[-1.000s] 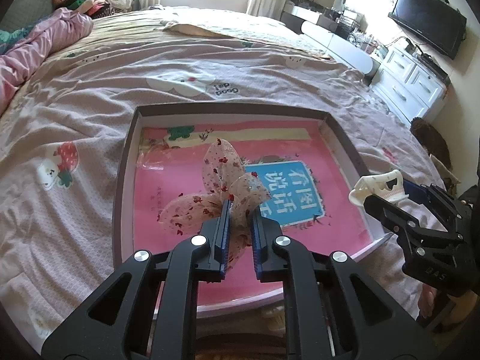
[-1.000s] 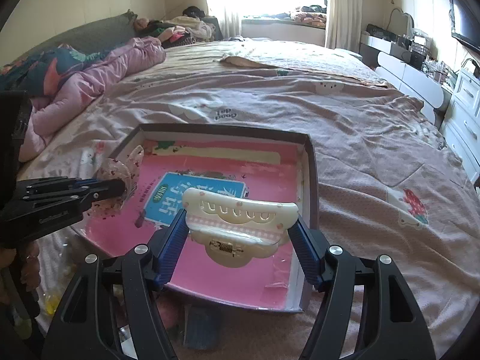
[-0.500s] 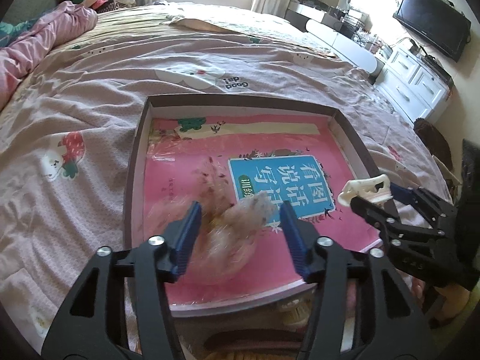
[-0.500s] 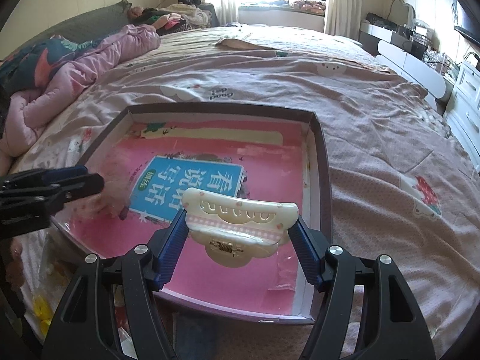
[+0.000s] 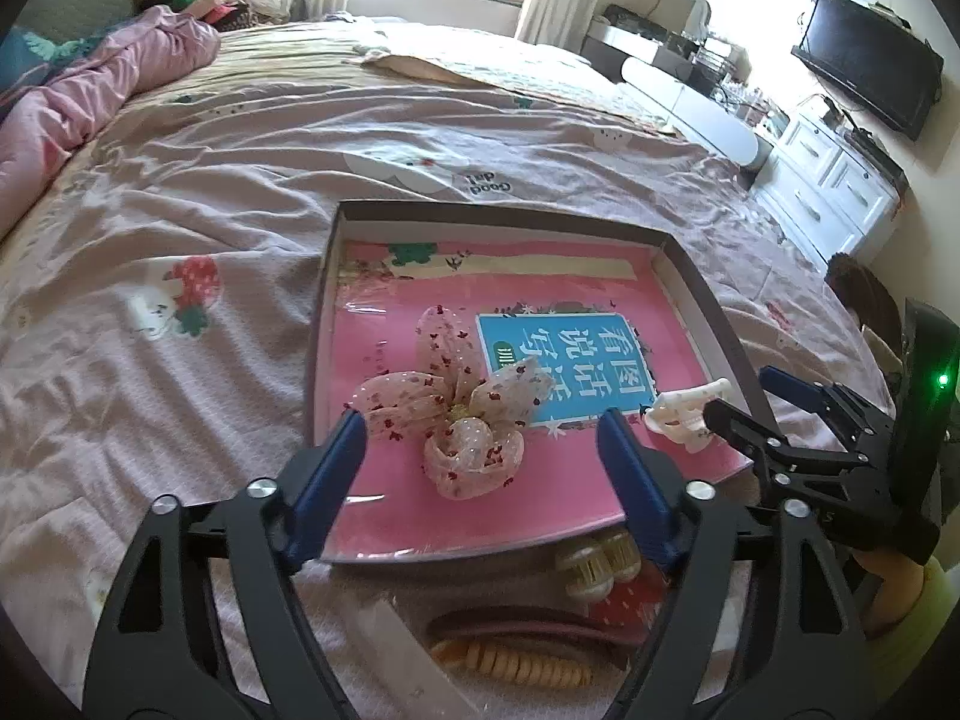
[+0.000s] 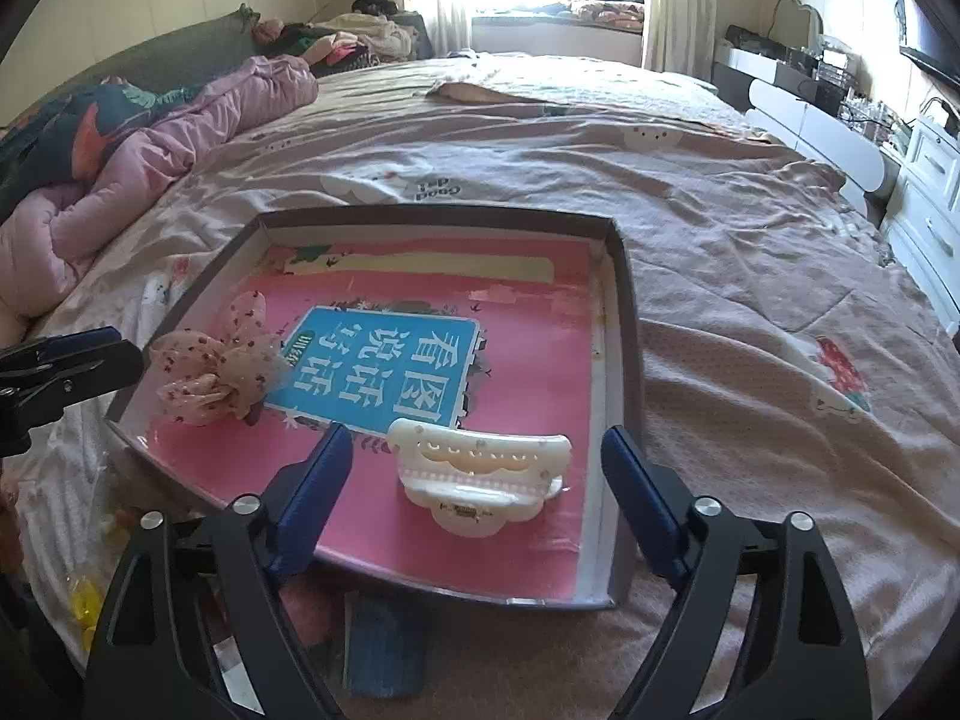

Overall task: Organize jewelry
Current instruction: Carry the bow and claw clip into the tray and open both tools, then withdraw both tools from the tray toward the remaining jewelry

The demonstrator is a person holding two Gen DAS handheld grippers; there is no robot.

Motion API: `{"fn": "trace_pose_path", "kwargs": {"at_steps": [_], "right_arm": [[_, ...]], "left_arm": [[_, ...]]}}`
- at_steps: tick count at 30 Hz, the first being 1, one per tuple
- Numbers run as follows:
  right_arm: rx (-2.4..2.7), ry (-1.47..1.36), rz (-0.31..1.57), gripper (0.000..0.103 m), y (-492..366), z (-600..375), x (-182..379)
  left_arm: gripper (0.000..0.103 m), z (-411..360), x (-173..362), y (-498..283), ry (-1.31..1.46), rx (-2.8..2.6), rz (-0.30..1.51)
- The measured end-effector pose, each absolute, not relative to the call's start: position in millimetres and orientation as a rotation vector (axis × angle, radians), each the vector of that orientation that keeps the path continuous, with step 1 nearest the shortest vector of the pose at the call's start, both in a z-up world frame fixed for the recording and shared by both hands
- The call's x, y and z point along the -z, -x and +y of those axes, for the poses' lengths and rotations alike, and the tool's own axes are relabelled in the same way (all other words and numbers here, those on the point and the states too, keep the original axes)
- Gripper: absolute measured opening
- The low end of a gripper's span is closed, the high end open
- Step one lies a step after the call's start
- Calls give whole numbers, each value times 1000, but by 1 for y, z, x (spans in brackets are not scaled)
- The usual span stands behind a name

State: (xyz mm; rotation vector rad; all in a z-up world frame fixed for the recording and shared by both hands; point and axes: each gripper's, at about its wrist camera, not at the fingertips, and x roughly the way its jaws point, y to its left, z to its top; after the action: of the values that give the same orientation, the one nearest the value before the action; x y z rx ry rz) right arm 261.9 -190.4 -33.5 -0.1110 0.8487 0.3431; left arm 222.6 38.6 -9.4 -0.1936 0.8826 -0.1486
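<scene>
A shallow box (image 5: 702, 300) with a pink printed floor lies on the bed. A pink sheer bow (image 5: 462, 408) with red specks lies in its near left part, just beyond my open left gripper (image 5: 480, 450). A cream claw hair clip (image 6: 477, 471) lies on the box floor near the right wall, between the wide-open jaws of my right gripper (image 6: 474, 480). The bow also shows in the right wrist view (image 6: 216, 375), and the clip in the left wrist view (image 5: 687, 414). The box shows there too (image 6: 624, 300).
More hair accessories lie on the bedspread in front of the box: a dark red band and yellow comb (image 5: 510, 660), cream round pieces (image 5: 591, 564), a blue item (image 6: 384, 642). A pink quilt (image 6: 150, 144) lies far left. A white dresser (image 5: 834, 180) stands right.
My left gripper opened and let the bow drop onto the box floor. My right gripper then opened and released the claw clip, which now rests in the box.
</scene>
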Motion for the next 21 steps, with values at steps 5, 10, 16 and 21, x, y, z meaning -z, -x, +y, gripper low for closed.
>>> {"fn": "trace_pose_path", "kwargs": {"at_steps": [5, 10, 16, 21], "right_arm": [[-350, 112, 810, 93, -244, -196, 17], [-361, 109, 781, 95, -225, -202, 1], [-384, 102, 742, 96, -198, -209, -18], [-403, 98, 726, 96, -177, -214, -28]], "left_arm": [[86, 42, -3, -208, 205, 123, 855], [92, 44, -15, -193, 213, 105, 825], [92, 45, -26, -171, 211, 93, 800], [92, 46, -29, -152, 218, 84, 786]]}}
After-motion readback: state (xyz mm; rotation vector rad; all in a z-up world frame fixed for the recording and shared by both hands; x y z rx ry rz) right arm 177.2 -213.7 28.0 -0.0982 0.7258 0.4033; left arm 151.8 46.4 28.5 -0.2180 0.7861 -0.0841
